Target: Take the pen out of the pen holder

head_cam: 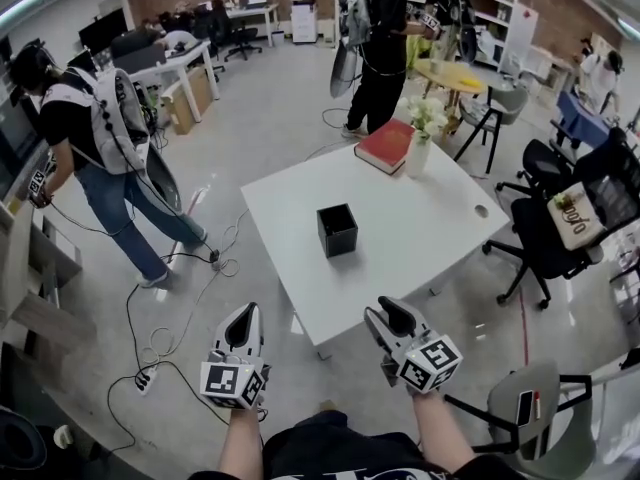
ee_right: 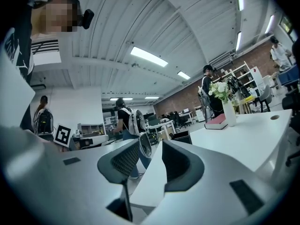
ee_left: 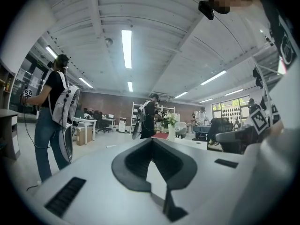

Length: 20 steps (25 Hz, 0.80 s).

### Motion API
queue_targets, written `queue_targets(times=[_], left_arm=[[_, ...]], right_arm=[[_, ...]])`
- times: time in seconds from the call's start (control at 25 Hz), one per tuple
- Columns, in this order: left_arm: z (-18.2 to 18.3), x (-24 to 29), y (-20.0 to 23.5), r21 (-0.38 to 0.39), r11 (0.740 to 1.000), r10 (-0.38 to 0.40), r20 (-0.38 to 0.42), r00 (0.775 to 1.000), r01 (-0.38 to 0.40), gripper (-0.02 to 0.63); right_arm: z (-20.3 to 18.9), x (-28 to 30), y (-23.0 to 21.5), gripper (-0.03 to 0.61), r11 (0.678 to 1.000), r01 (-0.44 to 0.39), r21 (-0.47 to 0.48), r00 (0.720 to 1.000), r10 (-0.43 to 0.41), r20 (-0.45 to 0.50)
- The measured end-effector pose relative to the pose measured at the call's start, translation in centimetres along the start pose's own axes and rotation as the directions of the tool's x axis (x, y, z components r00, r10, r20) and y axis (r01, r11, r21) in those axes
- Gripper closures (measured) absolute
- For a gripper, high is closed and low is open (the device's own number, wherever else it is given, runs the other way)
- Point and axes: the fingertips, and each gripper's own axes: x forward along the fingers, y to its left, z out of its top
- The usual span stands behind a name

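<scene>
The black square pen holder (head_cam: 337, 230) stands upright near the middle of the white table (head_cam: 420, 238). Its inside is dark and I cannot make out a pen. Both grippers hang over the floor, short of the table's near edge and apart from the holder. My left gripper (head_cam: 244, 320) points toward the table's left corner with its jaws meeting at the tips (ee_left: 152, 142) and nothing in them. My right gripper (head_cam: 387, 316) is held low beside the table; its jaws (ee_right: 152, 146) stand a narrow gap apart and empty. The holder (ee_right: 181, 137) shows just past them.
A red book (head_cam: 385, 145) and a white vase of flowers (head_cam: 420, 138) sit at the table's far corner. Black office chairs (head_cam: 560, 228) stand to the right and a grey chair (head_cam: 535, 413) by my right arm. Cables and a power strip (head_cam: 145, 378) lie on the floor at left. People with backpacks stand at left (head_cam: 100, 138) and beyond the table (head_cam: 380, 48).
</scene>
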Motion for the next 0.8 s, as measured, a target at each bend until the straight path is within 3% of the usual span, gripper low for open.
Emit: queue_targets(times=[0.52, 0.8], left_arm=[[-1.7, 1.1, 1.3, -0.034, 0.999, 0.006, -0.011, 1.0, -0.007, 0.612], [-1.6, 4.8, 1.8, -0.032, 0.999, -0.011, -0.022, 1.0, 0.01, 0.612]], right_arm=[[0.0, 2.9, -0.7, 0.417, 0.999, -0.013, -0.041, 0.999, 0.011, -0.034], [0.8, 5.9, -2.8, 0.417, 0.998, -0.032, -0.059, 0.998, 0.029, -0.054]])
